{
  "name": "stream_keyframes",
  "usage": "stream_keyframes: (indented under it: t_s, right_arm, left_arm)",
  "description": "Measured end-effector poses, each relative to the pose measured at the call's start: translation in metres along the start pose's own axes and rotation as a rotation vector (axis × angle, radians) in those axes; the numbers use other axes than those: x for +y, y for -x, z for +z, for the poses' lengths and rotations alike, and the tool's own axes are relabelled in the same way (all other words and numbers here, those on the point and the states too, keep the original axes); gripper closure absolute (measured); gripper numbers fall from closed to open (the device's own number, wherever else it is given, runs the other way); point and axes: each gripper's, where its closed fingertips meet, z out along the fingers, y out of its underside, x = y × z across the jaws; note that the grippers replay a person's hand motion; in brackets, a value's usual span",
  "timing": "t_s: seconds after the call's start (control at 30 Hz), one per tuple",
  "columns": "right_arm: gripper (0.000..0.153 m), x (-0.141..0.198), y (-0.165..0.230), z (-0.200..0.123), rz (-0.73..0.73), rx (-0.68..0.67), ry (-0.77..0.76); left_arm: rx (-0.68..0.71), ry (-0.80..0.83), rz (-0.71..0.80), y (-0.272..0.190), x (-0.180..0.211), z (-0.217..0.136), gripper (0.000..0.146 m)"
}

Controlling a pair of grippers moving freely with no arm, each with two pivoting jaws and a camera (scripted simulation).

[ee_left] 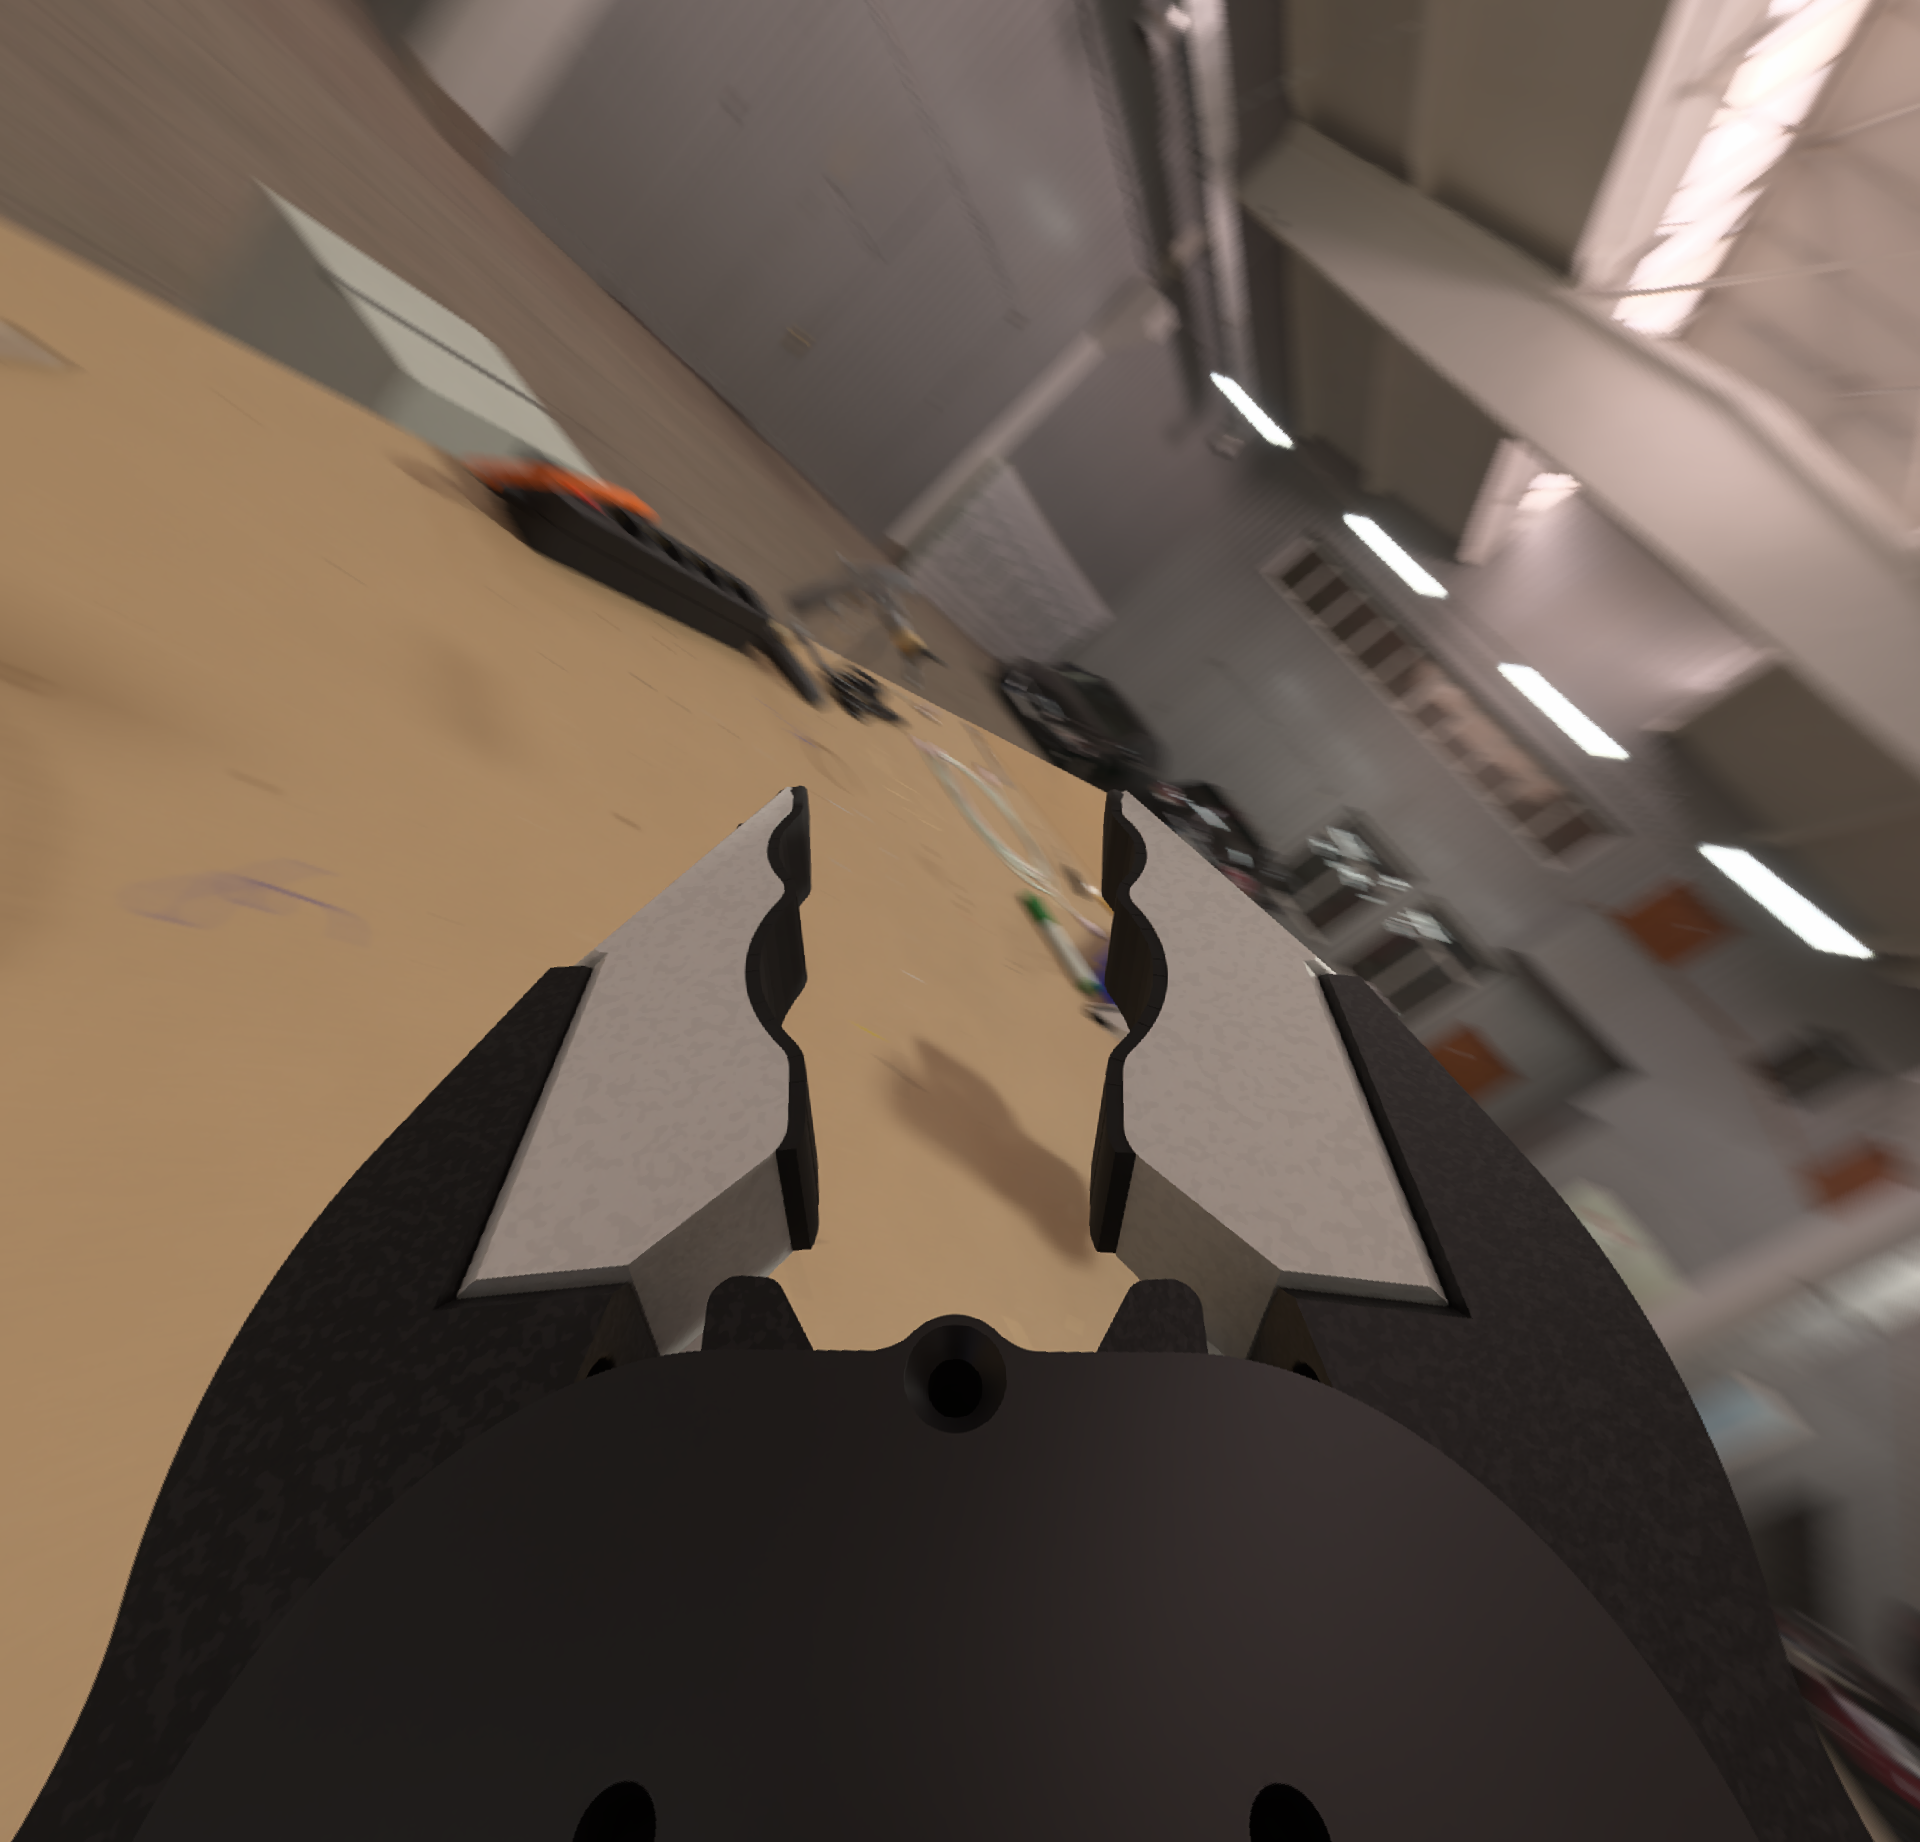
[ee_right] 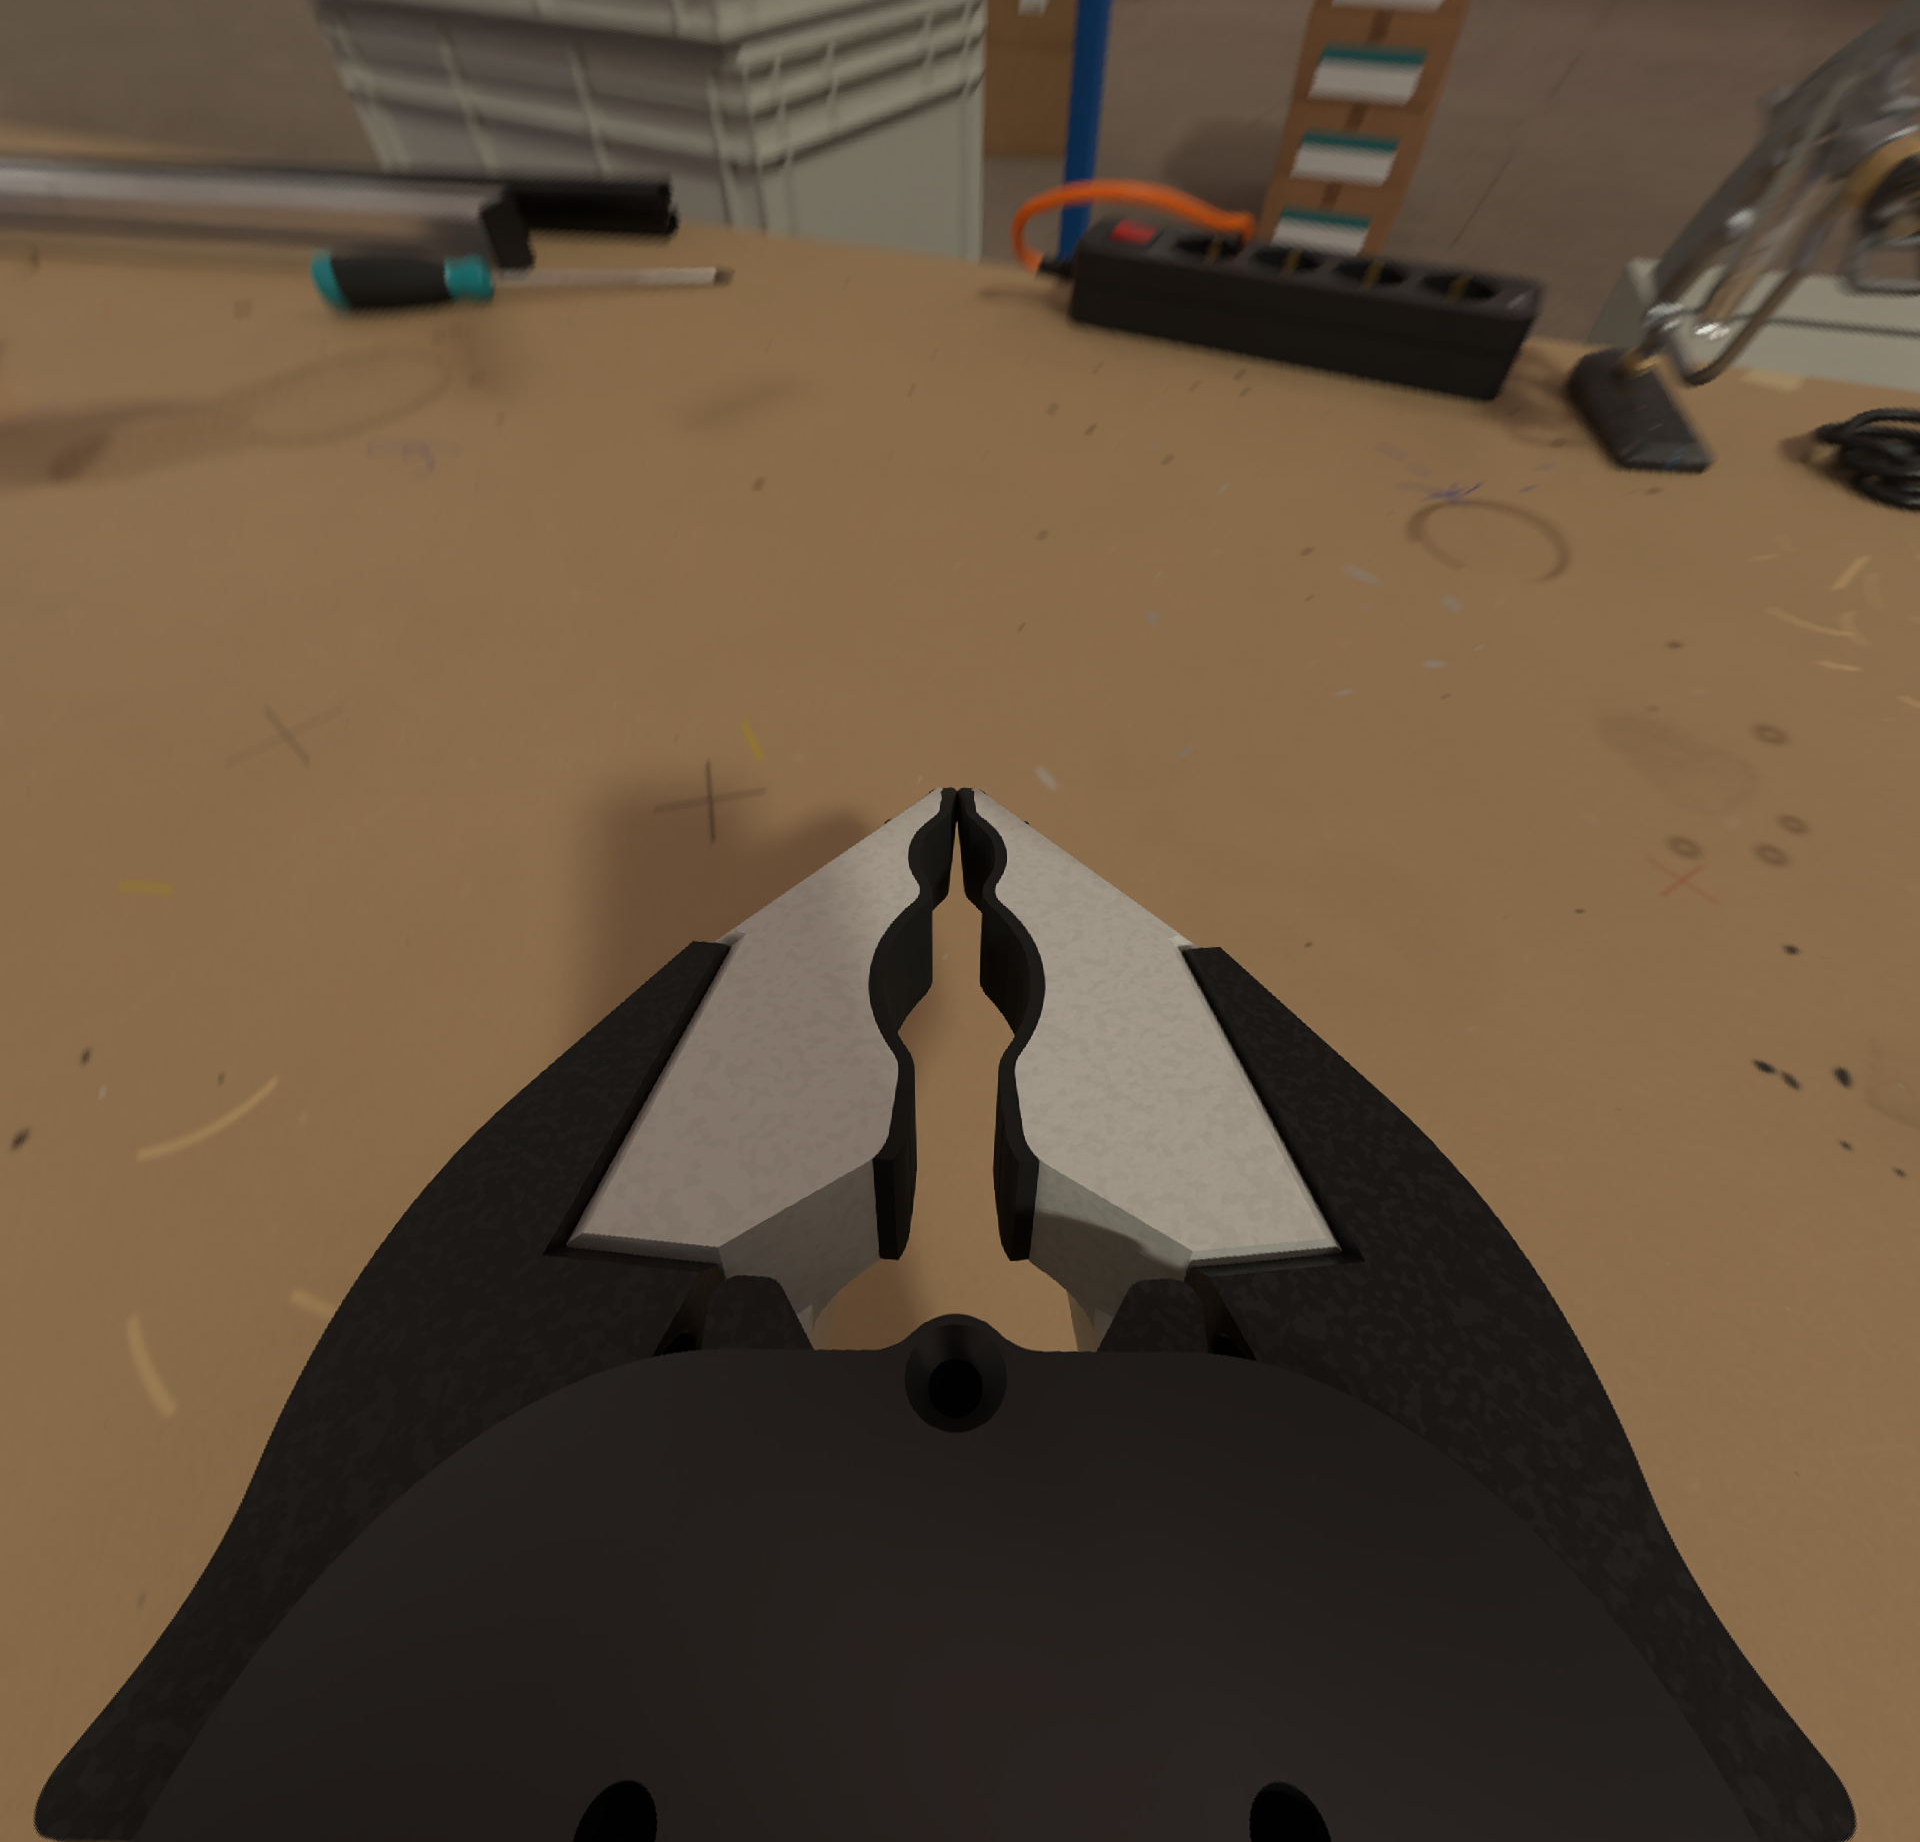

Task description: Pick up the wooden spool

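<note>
No wooden spool shows in either view. My left gripper (ee_left: 956,805) is open and empty, with a wide gap between its grey fingers; it is tilted over the brown tabletop (ee_left: 312,753) and points toward the table's far edge and the room beyond. My right gripper (ee_right: 956,795) is shut with its tips touching and nothing between them; it hangs a little above the brown tabletop (ee_right: 935,566) and points toward the back edge.
A black power strip (ee_right: 1299,312) with an orange cable (ee_right: 1122,197) lies at the back right; it also shows in the left wrist view (ee_left: 634,556). A teal-handled screwdriver (ee_right: 416,278) lies at the back left. A metal stand (ee_right: 1766,234) and stacked grey crates (ee_right: 665,57) stand behind.
</note>
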Motion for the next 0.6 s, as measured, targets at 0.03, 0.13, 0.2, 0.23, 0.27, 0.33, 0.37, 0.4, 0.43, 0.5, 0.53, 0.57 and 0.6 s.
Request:
stream_keyframes:
  t_s: [0.03,0.13,0.2,0.23,0.27,0.33,0.37,0.4,0.43,0.5,0.53,0.57,0.6]
  right_arm:
    - [0.153,-0.006,-0.005,-0.003,0.020,0.018,-0.036]
    - [0.153,-0.017,-0.023,-0.009,0.113,0.095,-0.117]
    - [0.153,-0.020,-0.035,-0.013,0.176,0.140,-0.160]
    - [0.152,-0.022,-0.040,-0.015,0.203,0.156,-0.179]
    - [0.151,-0.022,-0.044,-0.016,0.224,0.168,-0.190]
    - [0.149,-0.022,-0.048,-0.017,0.262,0.172,-0.196]
    - [0.149,-0.022,-0.049,-0.017,0.284,0.164,-0.198]
    - [0.148,-0.022,-0.049,-0.018,0.309,0.156,-0.205]
    - [0.148,-0.022,-0.050,-0.019,0.336,0.151,-0.216]
    - [0.148,-0.023,-0.054,-0.022,0.382,0.150,-0.238]
    - [0.148,-0.023,-0.056,-0.023,0.401,0.150,-0.248]
    - [0.148,-0.023,-0.057,-0.023,0.418,0.147,-0.256]
    - [0.147,-0.023,-0.057,-0.022,0.436,0.139,-0.263]
  left_arm:
    - [-0.073,-0.038,0.058,0.006,-0.023,-0.017,0.087]
    - [-0.340,-0.151,0.200,0.028,-0.088,-0.072,0.085]
    - [-0.605,-0.158,0.295,0.063,-0.119,-0.114,0.085]
    - [-0.788,-0.125,0.337,0.089,-0.130,-0.139,0.085]
    - [-0.968,-0.072,0.361,0.116,-0.136,-0.164,0.085]
    - [-1.212,0.066,0.374,0.163,-0.137,-0.200,0.086]
    - [-1.248,0.130,0.349,0.181,-0.131,-0.206,0.086]
    - [-1.243,0.185,0.311,0.195,-0.123,-0.207,0.086]
    - [-1.218,0.224,0.276,0.205,-0.115,-0.203,0.086]
    - [-1.178,0.273,0.251,0.218,-0.102,-0.194,0.085]
    - [-1.187,0.300,0.254,0.224,-0.098,-0.192,0.085]
    - [-1.207,0.331,0.265,0.229,-0.094,-0.191,0.085]
    - [-1.230,0.361,0.277,0.234,-0.092,-0.191,0.084]
